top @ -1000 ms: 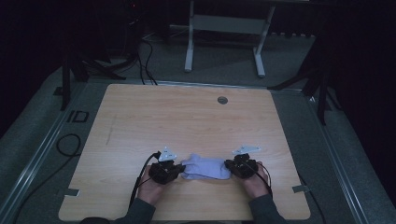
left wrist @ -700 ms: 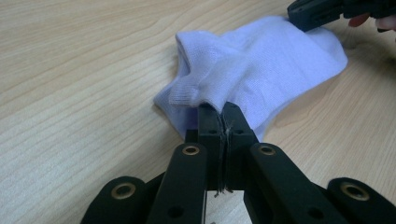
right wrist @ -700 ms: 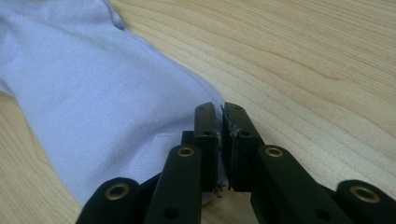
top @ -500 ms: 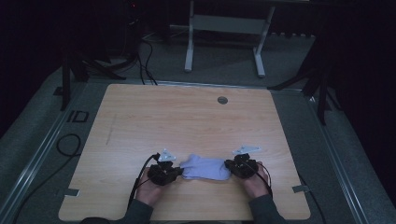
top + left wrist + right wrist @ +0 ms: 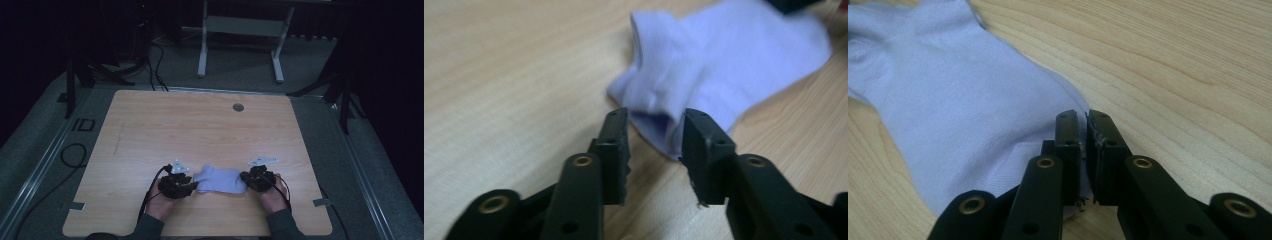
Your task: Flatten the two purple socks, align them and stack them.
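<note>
One pale lilac knitted cotton sock (image 5: 220, 180), flat near front edge of light wooden table (image 5: 200, 130). Right gripper (image 5: 1083, 122) clenched on toe hem; left gripper (image 5: 651, 125) parted astride cuff. Risk: thin pinch slipping under pull; cuff bunching.

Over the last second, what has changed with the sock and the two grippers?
Very little. The left gripper has shifted slightly right along the near edge, and the sock looks a touch more bunched at that end. The right gripper stays pinched on the sock's other end, and the sock still lies on the table.
</note>
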`<move>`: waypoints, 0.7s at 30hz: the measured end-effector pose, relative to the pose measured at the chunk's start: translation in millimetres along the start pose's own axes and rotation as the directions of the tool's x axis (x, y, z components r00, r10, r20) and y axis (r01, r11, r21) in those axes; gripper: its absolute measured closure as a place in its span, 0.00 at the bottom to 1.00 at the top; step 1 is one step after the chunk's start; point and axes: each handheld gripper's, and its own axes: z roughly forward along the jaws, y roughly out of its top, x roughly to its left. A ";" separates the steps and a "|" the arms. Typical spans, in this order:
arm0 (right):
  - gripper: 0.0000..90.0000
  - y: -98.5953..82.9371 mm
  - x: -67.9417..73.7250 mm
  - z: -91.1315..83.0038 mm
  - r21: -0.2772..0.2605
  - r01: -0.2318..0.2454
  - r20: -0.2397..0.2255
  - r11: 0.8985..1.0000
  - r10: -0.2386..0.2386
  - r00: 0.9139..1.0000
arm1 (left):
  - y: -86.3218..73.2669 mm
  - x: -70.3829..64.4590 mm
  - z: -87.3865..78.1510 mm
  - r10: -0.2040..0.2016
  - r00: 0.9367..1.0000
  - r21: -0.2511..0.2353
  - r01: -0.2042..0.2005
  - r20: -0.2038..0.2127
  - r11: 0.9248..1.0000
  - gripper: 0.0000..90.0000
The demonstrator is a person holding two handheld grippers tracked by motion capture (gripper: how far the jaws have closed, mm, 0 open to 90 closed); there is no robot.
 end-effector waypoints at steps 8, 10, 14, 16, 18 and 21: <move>0.93 0.3 1.9 -0.2 0.004 0.006 -0.004 1.000 -0.006 1.000 | 2.6 -0.7 -8.1 0.025 1.000 -0.070 -0.025 0.006 0.997 0.78; 0.92 0.2 2.6 -0.2 0.001 0.005 -0.006 1.000 -0.005 1.000 | 2.4 0.5 -7.6 0.024 1.000 -0.066 -0.024 0.003 0.998 0.78; 0.88 0.6 4.0 -2.7 -0.026 0.015 -0.022 1.000 -0.015 1.000 | 2.0 5.3 -8.2 0.007 1.000 -0.063 -0.007 -0.009 0.998 0.77; 0.88 2.2 4.6 -7.0 -0.057 0.013 -0.032 0.998 -0.014 0.999 | 1.9 8.4 -9.1 -0.001 1.000 -0.067 0.000 -0.020 0.998 0.77; 0.87 3.8 4.0 -12.5 -0.087 0.014 -0.022 0.996 -0.016 1.000 | 1.8 12.0 -10.1 -0.009 1.000 -0.065 0.007 -0.028 0.998 0.76; 0.86 4.4 -0.8 -19.4 -0.117 0.006 0.000 0.993 -0.006 1.000 | 1.3 18.6 -11.7 -0.017 0.998 -0.065 0.013 -0.064 0.998 0.75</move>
